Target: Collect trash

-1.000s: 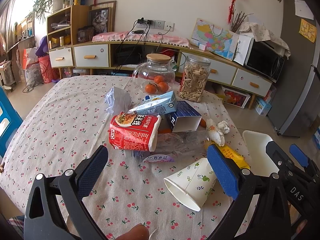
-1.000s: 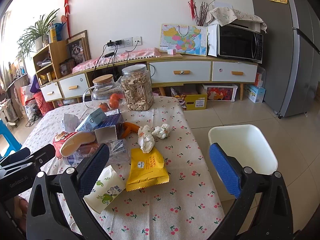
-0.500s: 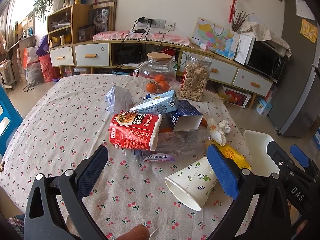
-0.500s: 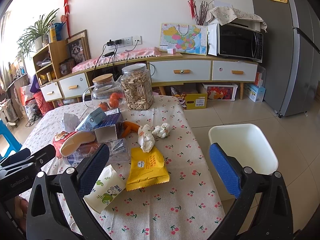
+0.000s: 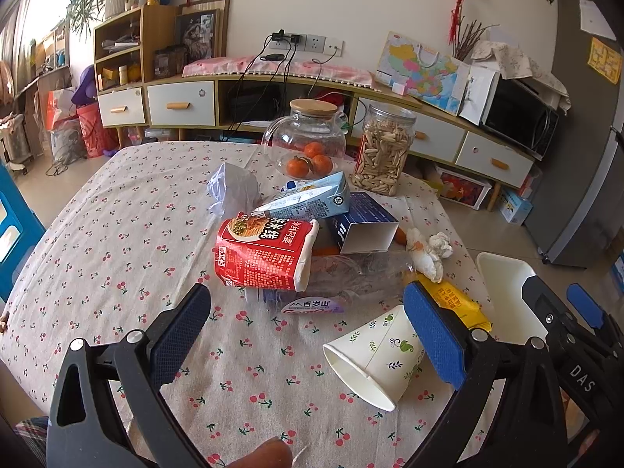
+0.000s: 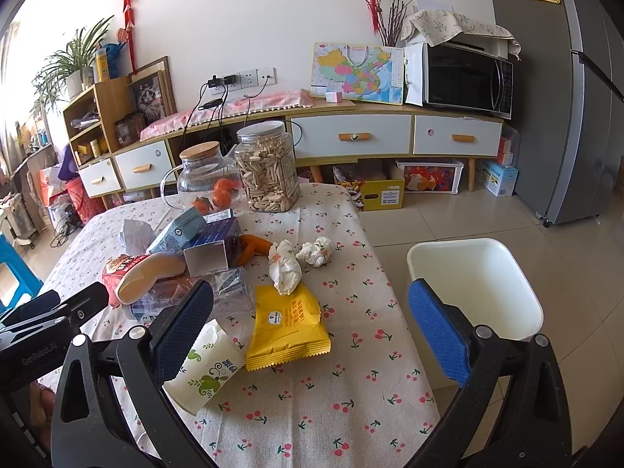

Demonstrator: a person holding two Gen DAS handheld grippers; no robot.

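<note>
**Left wrist view: trash heaped mid-worktop, both pairs of fingers spread wide and holding nothing**

Left wrist view shows my left gripper (image 5: 306, 321) hovering over the near edge of the worktop (image 5: 117, 241), fingers (image 5: 180, 328) wide apart with nothing between them. The paper cup (image 5: 376, 353) lies on its side just inside my right-hand finger pad, its long axis slanting: open mouth toward me and to the left, base tucked behind the blue pad. Beyond the gap, the red noodle cup (image 5: 263, 251) also lies on its side, long axis across the view, mouth pointing right. It rests on a crushed clear plastic bottle (image 5: 339, 280), whose length runs left to right. Behind these sit a tipped milk carton (image 5: 312, 197), an open blue box (image 5: 364, 224) with its opening toward me, and crumpled white paper (image 5: 232, 189) off to the left.

From the right wrist view, my right gripper (image 6: 310, 323) is likewise wide open and empty. The yellow snack packet (image 6: 286, 321) lies flat between my fingers, its crimped end toward me. Crumpled tissues (image 6: 286, 267) lie just past it, and the paper cup (image 6: 206, 366) sits against my left-hand pad. The white bin (image 6: 474, 284) stands on the floor just beside the worktop's right edge, behind my right-hand finger (image 6: 436, 331).
</note>
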